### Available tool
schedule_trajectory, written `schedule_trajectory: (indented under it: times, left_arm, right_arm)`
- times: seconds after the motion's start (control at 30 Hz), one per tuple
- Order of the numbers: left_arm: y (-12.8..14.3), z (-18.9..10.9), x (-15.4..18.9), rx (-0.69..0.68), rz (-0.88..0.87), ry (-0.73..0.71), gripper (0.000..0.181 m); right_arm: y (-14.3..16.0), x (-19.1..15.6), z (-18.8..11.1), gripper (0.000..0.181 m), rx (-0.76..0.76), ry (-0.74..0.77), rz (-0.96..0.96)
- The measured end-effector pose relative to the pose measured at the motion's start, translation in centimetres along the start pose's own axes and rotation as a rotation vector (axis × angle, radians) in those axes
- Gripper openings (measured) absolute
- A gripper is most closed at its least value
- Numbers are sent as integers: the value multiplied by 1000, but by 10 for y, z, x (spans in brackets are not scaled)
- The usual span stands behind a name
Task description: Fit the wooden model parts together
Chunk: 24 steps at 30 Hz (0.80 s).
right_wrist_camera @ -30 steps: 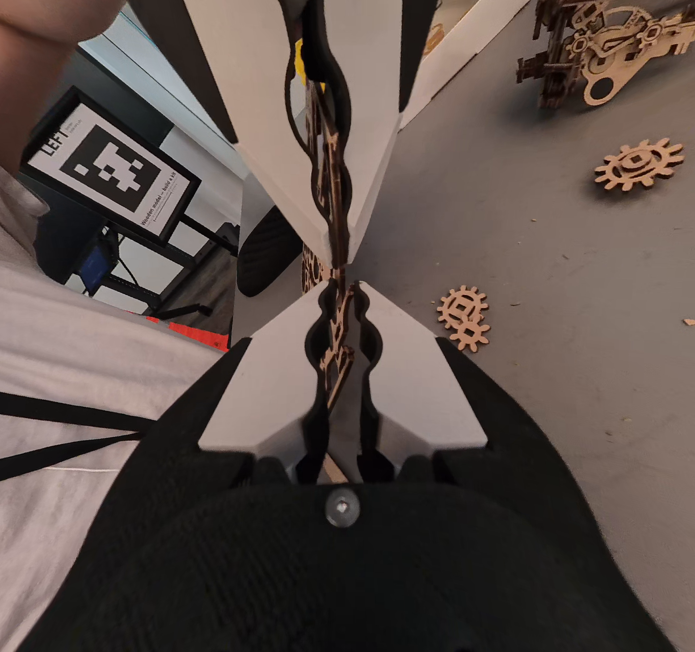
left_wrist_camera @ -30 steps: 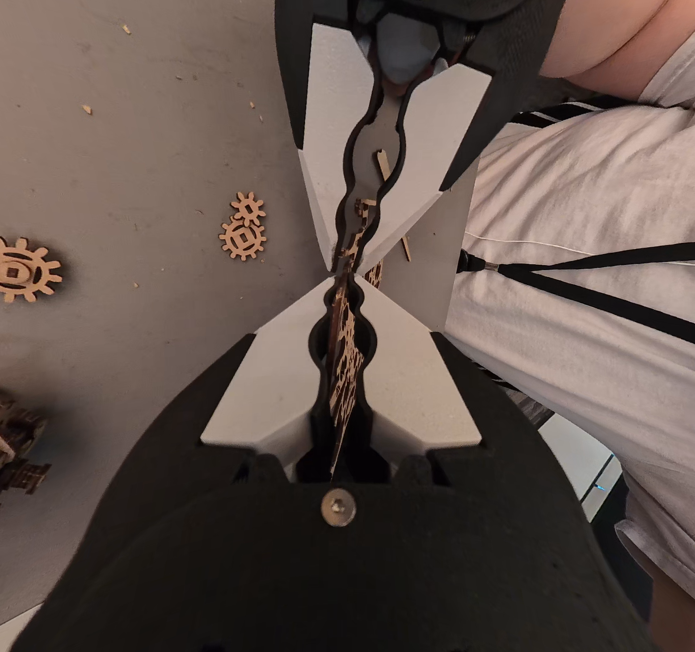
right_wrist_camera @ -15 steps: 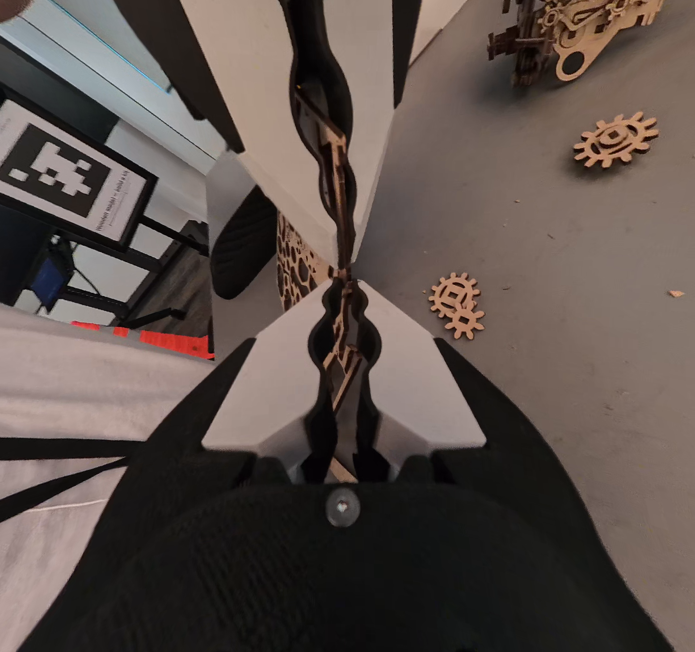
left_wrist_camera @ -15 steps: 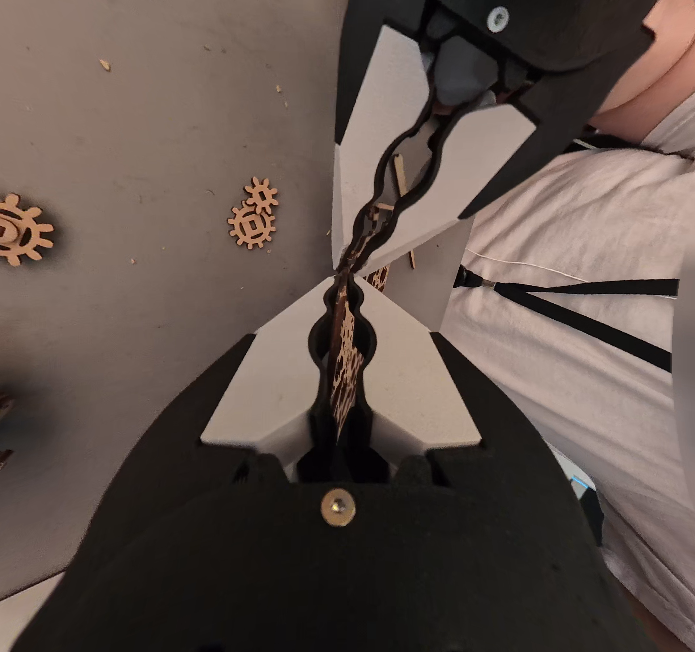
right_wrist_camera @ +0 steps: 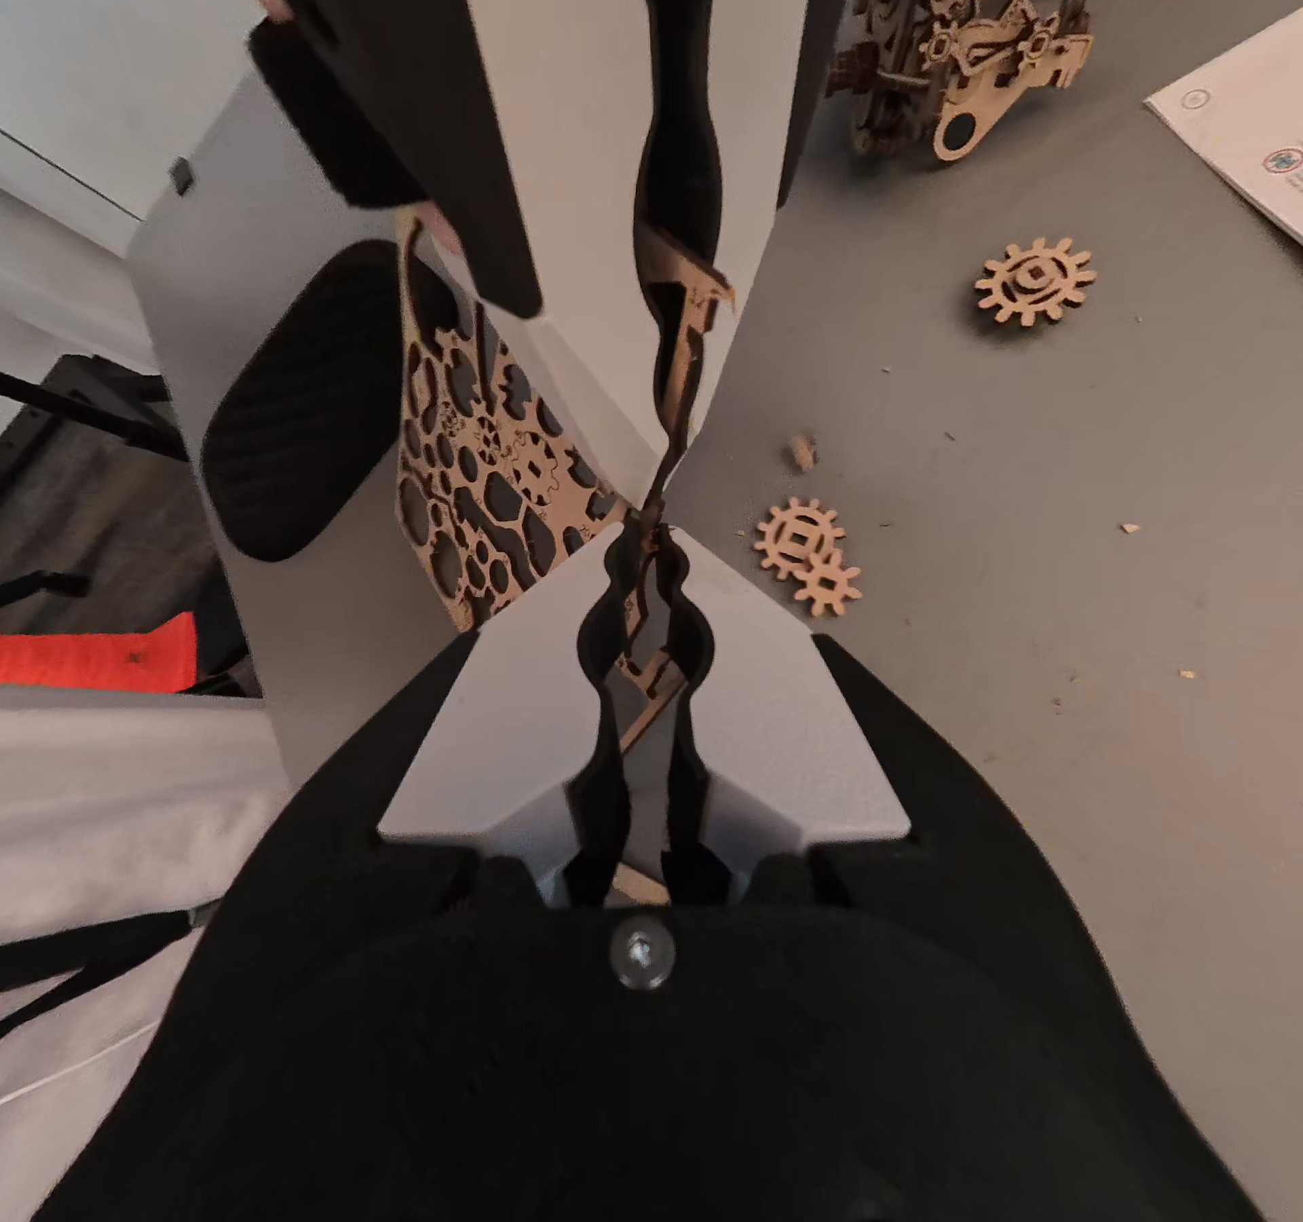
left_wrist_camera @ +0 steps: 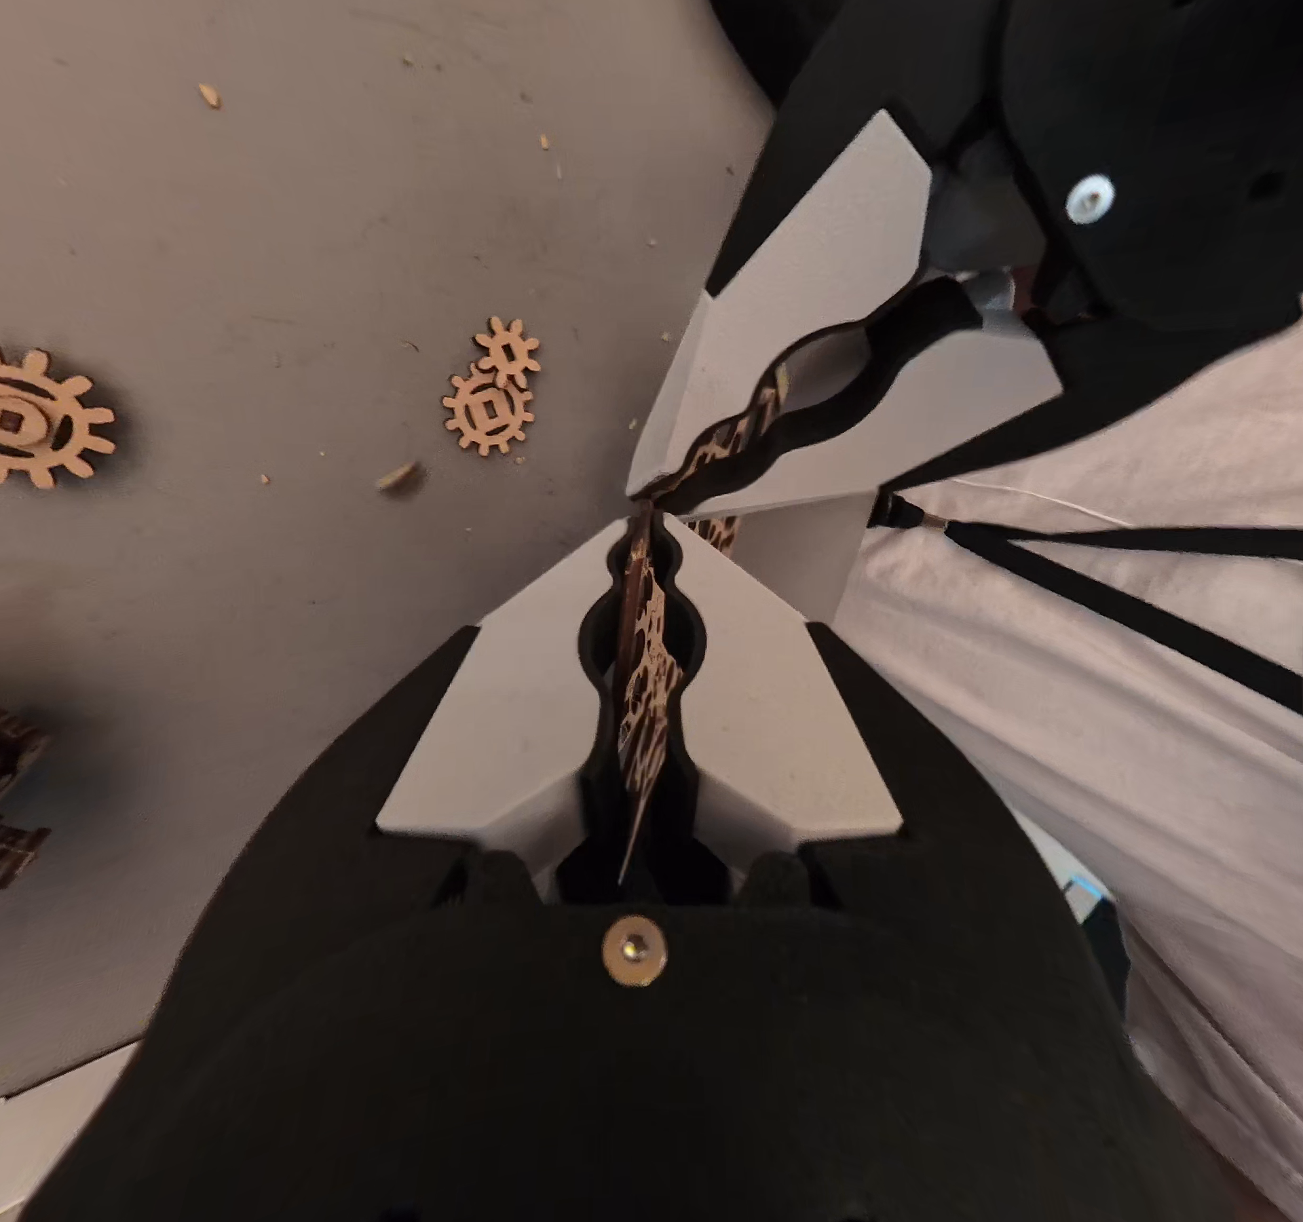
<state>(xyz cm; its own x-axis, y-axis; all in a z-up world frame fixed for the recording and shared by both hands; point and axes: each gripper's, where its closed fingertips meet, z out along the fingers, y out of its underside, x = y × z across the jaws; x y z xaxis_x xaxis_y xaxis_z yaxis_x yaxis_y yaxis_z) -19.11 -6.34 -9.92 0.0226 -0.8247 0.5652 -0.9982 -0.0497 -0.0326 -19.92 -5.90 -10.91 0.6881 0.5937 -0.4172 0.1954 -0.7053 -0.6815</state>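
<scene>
My left gripper (left_wrist_camera: pixel 645 518) is shut on a thin laser-cut wooden sheet (left_wrist_camera: pixel 645 684), seen edge-on between its pads. My right gripper (left_wrist_camera: pixel 640 494) comes in from the upper right, tip to tip with the left, and is shut on the same sheet. In the right wrist view my right gripper (right_wrist_camera: pixel 649 539) clamps a notched strip of the sheet (right_wrist_camera: pixel 645 666). The left gripper (right_wrist_camera: pixel 659 501) hangs down from above. The sheet's perforated face (right_wrist_camera: pixel 493 469) fans out to the left behind the fingers. Both grippers are held above the grey table (left_wrist_camera: pixel 282 201).
On the table lie a small double gear (left_wrist_camera: pixel 490 398) (right_wrist_camera: pixel 807 557), a larger gear (left_wrist_camera: pixel 42 423) (right_wrist_camera: pixel 1033 282), a partly built wooden model (right_wrist_camera: pixel 952 53), a wood chip (left_wrist_camera: pixel 398 476) and white paper (right_wrist_camera: pixel 1241 124). A person's white shirt with black straps (left_wrist_camera: pixel 1057 624) is close on the right. Only a small space, under 4 cm, lies between the two pairs of fingers. Between my right fingertips and the small double gear (right_wrist_camera: pixel 807 557) there is roughly 5 cm. Seen from the left wrist view (left_wrist_camera: pixel 500 386) as well.
The right gripper has tilted over to the right in the left view. The sheet has twisted, so its perforated face now shows in the right view. A wood chip now lies near the double gear.
</scene>
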Motion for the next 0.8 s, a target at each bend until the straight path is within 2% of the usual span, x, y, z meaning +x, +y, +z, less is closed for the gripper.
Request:
schedule_trajectory:
  times: [0.17,0.27,0.37,0.43,0.6,0.7,0.8]
  left_arm:
    - [3,-3,8,-6,4,78,1]
    - [15,-4,11,-53,23,93,1]
    - [27,-9,12,-52,51,98,2]
    - [35,-13,8,-39,63,76,2]
    - [47,-24,8,12,61,78,1]
    - [50,-26,10,28,58,66,1]
    - [52,-26,11,28,60,49,1]
  right_arm:
    - [-4,-8,-8,6,64,-149,30]
    - [-17,-14,-26,7,171,-215,-17]
    - [-37,-6,-54,8,334,-209,-74]
    - [-41,7,-56,9,352,-168,-154]
    - [-33,32,3,11,123,-42,-551]
    - [-37,49,32,11,14,-7,-618]
    - [-37,55,46,14,-29,-37,-616]
